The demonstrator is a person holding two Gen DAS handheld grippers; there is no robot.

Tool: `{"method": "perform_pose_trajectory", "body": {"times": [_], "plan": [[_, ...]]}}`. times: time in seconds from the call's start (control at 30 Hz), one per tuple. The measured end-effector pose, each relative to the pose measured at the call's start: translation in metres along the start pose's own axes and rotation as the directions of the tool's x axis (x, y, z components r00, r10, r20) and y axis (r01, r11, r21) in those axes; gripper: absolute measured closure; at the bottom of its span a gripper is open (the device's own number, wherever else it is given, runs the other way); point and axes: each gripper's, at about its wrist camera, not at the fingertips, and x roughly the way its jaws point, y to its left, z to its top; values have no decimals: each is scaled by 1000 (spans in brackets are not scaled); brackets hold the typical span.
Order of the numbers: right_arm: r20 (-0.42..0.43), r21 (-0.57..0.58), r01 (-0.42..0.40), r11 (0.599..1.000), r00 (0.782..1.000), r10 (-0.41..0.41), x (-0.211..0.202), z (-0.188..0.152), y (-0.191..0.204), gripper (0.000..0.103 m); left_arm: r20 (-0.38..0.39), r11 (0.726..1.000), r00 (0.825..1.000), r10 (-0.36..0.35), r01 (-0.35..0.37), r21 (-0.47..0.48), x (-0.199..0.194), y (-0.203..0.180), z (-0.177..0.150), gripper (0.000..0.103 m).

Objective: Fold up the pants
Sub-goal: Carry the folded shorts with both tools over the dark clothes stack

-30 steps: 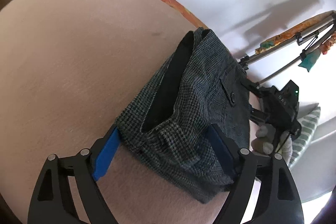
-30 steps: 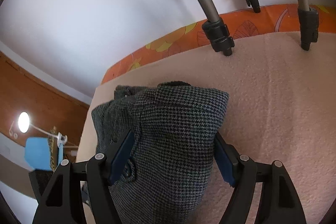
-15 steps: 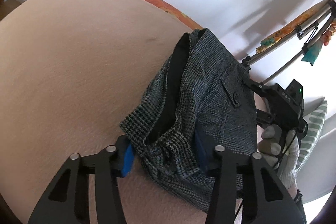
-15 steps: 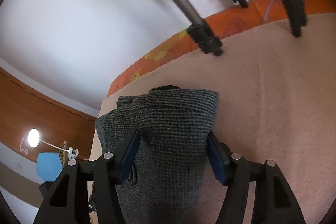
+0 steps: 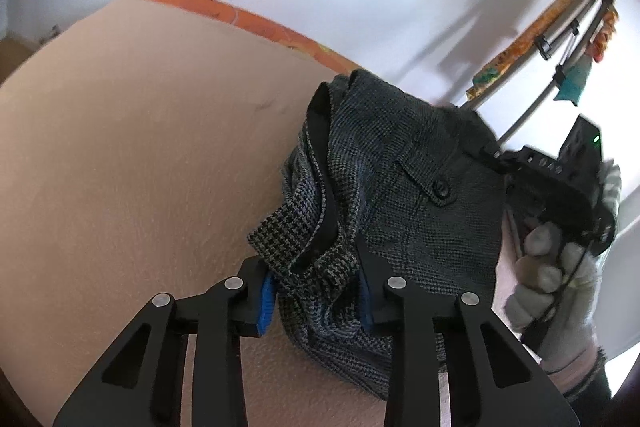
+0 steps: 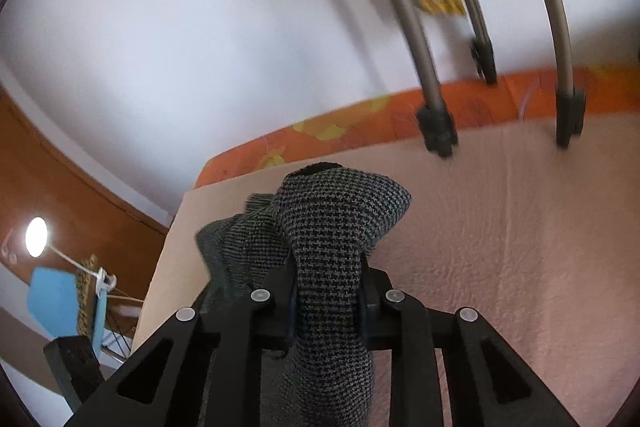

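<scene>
- On the pale pink bed cover point(image 5: 132, 155), towards its far corner by the orange patterned edge point(image 6: 360, 131), lie the pants point(image 5: 408, 187), bunched in a loose heap, not yet flat.
- Left tool point(image 5: 316, 287): its jaws have just been closing and now pinch a gathered wad of the waistband end between the blue pads.
- Right tool point(image 6: 326, 301): its jaws have likewise just been closing and now squeeze a narrow fold of the cloth, which stands up above the fingers like a soft hump.
- Handling, as I judge it: the fabric is soft and limp, fairly thick and woven, so it should grip well without slipping but will sag and drag between the two holds; nothing fragile about it.
- Best hold is likely at the waistband corners or a hem, where the layers are doubled and firm; both grips now take bunched cloth, so layers may come along unevenly.
- Looks: small grey-and-black houndstooth check, a dark lining strip inside the waist, and a buttoned pocket flap point(image 5: 436, 187) on the upper side.
- A gloved hand point(image 5: 556, 291) holds the right tool's handle just beside the heap.
</scene>
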Motion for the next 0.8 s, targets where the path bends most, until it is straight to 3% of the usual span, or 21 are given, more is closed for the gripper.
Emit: {"method": "perform_pose_trajectory", "body": {"times": [0.27,0.43,0.8], "plan": [[48,-130,36,991,998,-30,-36,3,43,84,45,994,999,-11,7,107,-25,-24,-4,74],[80,-183,62,981,996,-48,-67,4,50,84,55,981,998,-41,30,191,-34,-62,-13,74],[189,-223,140,965,977,-98,-166,13,26,85,63,933,982,-179,148,328,-46,-163,-33,75]]}}
